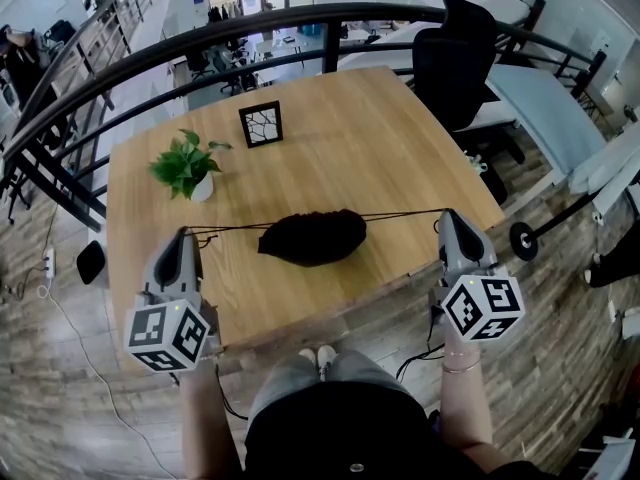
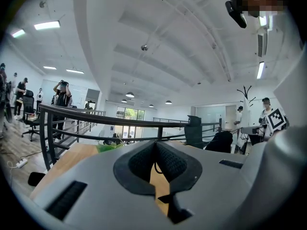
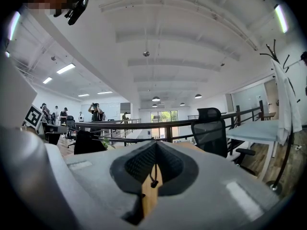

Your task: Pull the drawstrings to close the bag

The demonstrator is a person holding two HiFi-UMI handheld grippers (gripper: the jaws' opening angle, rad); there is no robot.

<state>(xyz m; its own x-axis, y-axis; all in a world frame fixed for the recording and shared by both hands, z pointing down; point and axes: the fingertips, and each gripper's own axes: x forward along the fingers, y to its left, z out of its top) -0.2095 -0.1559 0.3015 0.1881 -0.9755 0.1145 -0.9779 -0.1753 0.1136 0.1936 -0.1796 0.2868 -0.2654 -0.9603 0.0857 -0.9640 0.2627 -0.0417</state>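
Bag [image 1: 313,237], black, bunched: lies at middle of tabletop [image 1: 350,148]; left tongs [image 1: 183,233] pinching left drawstring [image 1: 225,229]; right tongs [image 1: 447,215] pinching right drawstring [image 1: 405,212]; both cords taut. Behind: potted plant [image 1: 186,164], framed picture [image 1: 261,124].

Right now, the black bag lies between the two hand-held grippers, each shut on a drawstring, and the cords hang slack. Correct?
Not slack. The head view shows the drawstrings pulled taut, in straight lines from the black bag to the left hand-held gripper and the right hand-held gripper. The rest stands.
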